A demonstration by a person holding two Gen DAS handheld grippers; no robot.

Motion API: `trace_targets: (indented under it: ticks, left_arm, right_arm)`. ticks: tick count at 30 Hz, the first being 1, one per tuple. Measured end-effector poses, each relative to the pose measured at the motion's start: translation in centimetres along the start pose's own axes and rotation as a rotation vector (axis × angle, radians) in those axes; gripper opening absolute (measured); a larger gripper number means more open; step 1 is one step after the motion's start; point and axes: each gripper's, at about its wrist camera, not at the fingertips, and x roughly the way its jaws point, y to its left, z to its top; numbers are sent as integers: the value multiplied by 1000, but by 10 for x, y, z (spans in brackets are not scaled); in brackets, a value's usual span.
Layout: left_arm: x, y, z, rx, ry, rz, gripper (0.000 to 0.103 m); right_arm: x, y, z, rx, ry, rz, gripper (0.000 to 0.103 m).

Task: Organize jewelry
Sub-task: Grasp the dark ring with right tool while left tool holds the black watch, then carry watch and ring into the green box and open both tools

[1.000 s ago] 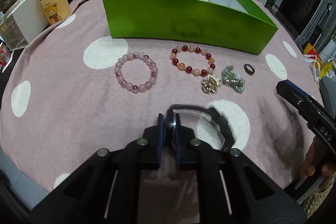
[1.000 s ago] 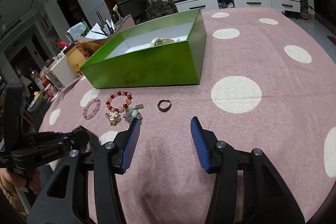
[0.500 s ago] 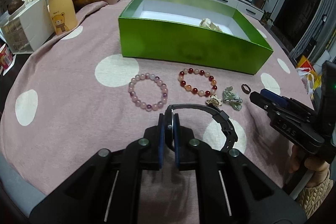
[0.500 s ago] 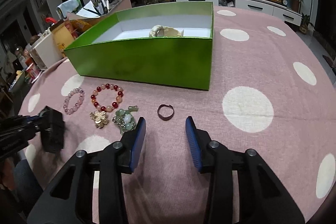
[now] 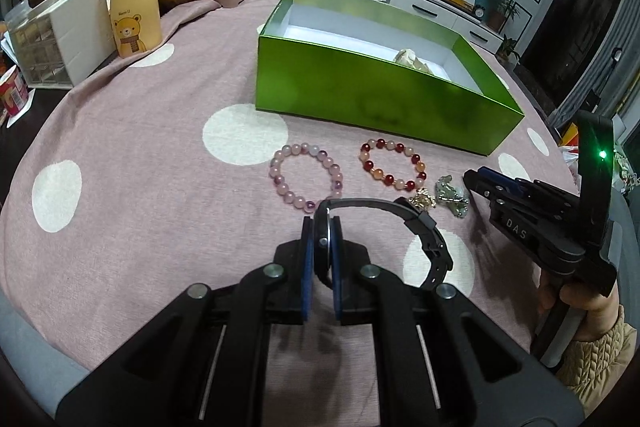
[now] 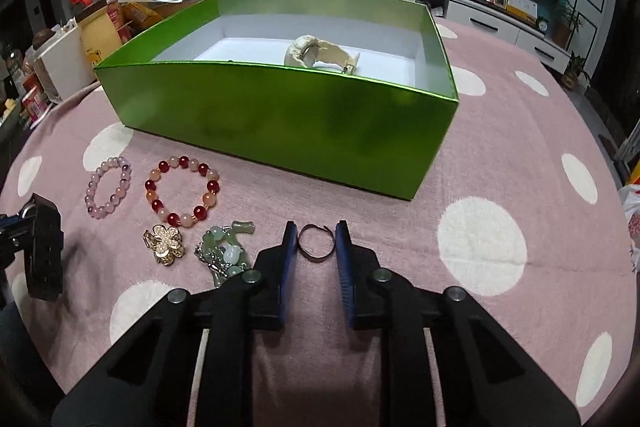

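Black, the watch (image 5: 400,227) sits edge-on in the clenched left claw (image 5: 321,259), above the pink worktop (image 5: 140,187), its strap arcing rightward. Only the right wrist view shows the dark ring (image 6: 316,242) lying flat between the released right claw (image 6: 316,259) and a cream watch (image 6: 320,53) inside the green box (image 6: 280,115).

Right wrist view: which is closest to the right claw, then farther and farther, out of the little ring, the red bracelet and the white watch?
1. Ring: between the right claw's fingers, on the cloth.
2. Red bracelet: farther out, to the left.
3. White watch: farthest, inside the green box.
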Motion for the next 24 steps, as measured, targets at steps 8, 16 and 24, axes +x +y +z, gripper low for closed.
trace_targets:
  ticks: [8, 16, 24]
  left_arm:
    - [-2, 10, 0, -22, -4, -3, 7]
    - [-13, 18, 15, -34, -34, 1, 7]
    - [-28, 12, 44, -17, -79, 10, 7]
  right_arm:
    - [-18, -5, -6, 25, -35, 24, 19]
    - [-61, -15, -6, 39, -121, 44, 19]
    - [-88, -22, 16, 38, -201, 62, 19]
